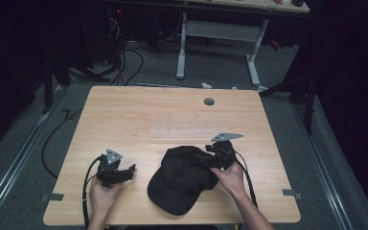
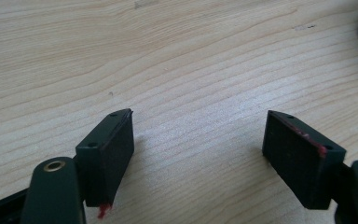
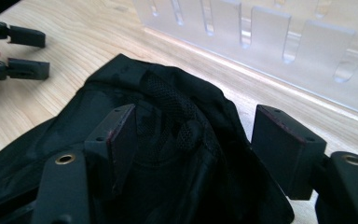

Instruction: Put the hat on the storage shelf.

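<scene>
A black fabric baseball cap with a stiff brim [image 1: 184, 179] is seen lying on the pale wooden table top [image 1: 124, 120], near the front edge and a little right of centre in the high view. Its brim points toward the person; its crown lies toward the far side, rumpled. In the right gripper view a mesh lining is visible inside the crown [image 3: 168, 112].

The right gripper [image 1: 210, 160] is placed at the right side of the cap's crown and is held in the person's right hand [image 1: 230, 177]. In the right gripper view its jaws are seen standing wide, with the crown's fabric lying between them. The left pad appears to lie against the cloth; the right pad stands clear of it over bare wood. No pinch on the fabric is seen.

The left gripper [image 1: 127, 171] is held in the left hand [image 1: 103, 194], low over the table and well left of the cap. In the left gripper view [image 2: 198, 140] its jaws are spread wide over bare wood, nothing between them.

A clear plastic slotted rack [image 3: 279, 42] is noted on the table just beyond the cap. A round grey grommet [image 1: 209, 101] is set near the far edge.
</scene>
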